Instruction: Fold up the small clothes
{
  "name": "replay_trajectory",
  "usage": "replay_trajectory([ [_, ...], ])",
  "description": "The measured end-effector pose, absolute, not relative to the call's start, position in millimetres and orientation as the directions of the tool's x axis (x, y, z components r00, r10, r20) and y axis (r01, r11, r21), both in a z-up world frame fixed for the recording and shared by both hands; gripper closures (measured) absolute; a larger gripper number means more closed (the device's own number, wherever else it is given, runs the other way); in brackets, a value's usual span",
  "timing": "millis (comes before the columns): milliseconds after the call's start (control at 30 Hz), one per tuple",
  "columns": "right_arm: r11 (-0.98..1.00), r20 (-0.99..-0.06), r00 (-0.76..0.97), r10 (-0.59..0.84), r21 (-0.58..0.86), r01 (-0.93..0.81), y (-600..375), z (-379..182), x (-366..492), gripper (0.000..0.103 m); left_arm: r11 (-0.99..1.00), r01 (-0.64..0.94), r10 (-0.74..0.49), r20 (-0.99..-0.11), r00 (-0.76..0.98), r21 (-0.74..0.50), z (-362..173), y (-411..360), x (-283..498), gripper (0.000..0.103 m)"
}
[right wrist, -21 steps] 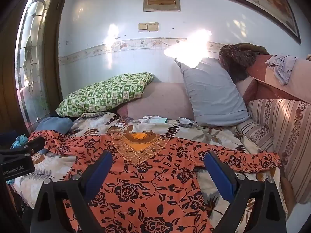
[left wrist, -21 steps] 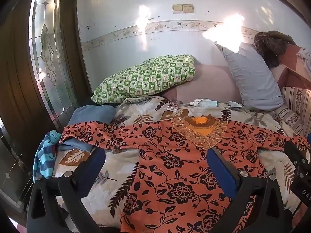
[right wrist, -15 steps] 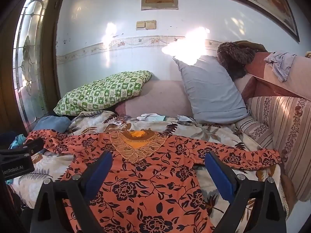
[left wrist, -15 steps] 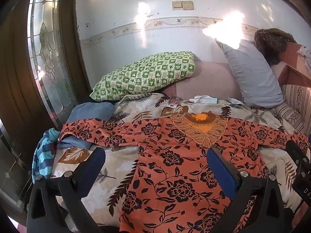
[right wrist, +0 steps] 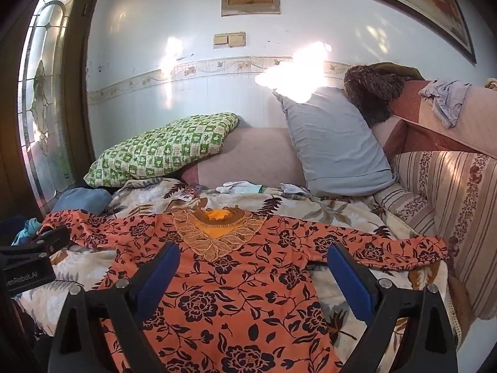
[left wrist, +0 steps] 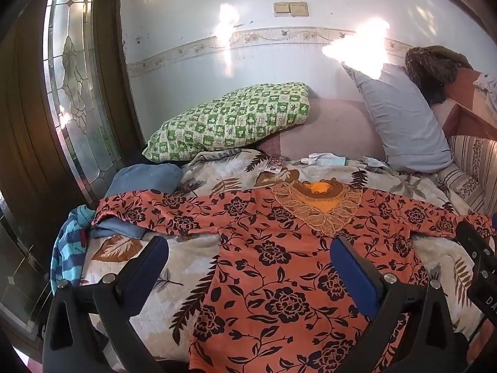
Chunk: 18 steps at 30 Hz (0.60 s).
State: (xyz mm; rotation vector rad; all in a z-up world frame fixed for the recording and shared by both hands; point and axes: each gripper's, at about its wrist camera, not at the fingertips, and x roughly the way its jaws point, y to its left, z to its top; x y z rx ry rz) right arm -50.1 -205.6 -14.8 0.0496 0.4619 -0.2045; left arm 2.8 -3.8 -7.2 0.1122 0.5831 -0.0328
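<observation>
An orange top with black flowers lies flat, face up, on the leaf-print bedspread, both sleeves spread out sideways and its embroidered neckline toward the wall. It also shows in the right wrist view. My left gripper is open and empty above the top's left half. My right gripper is open and empty above the top's right half. Neither touches the cloth. The top's lower hem is hidden below both views.
A green checked pillow and a grey pillow lean at the back. Blue folded cloth and a striped garment lie at the left bed edge. A striped sofa arm bounds the right. Small white items lie behind the neckline.
Both views have shifted slightly; the top sits a little lower and farther in frame, as both grippers rose or pulled back a bit. Both stay open and the top has not moved.
</observation>
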Motion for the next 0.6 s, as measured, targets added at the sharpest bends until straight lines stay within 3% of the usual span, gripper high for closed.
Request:
replay_trajectory([
  [600,0.978,-0.448,0.875,-0.181,0.008,0.206,-203.7,-14.2,-51.1,0.006,0.995,0.055,0.002,-0.546,0.838,0.088,-1.9,3.5,-0.8,0.0],
])
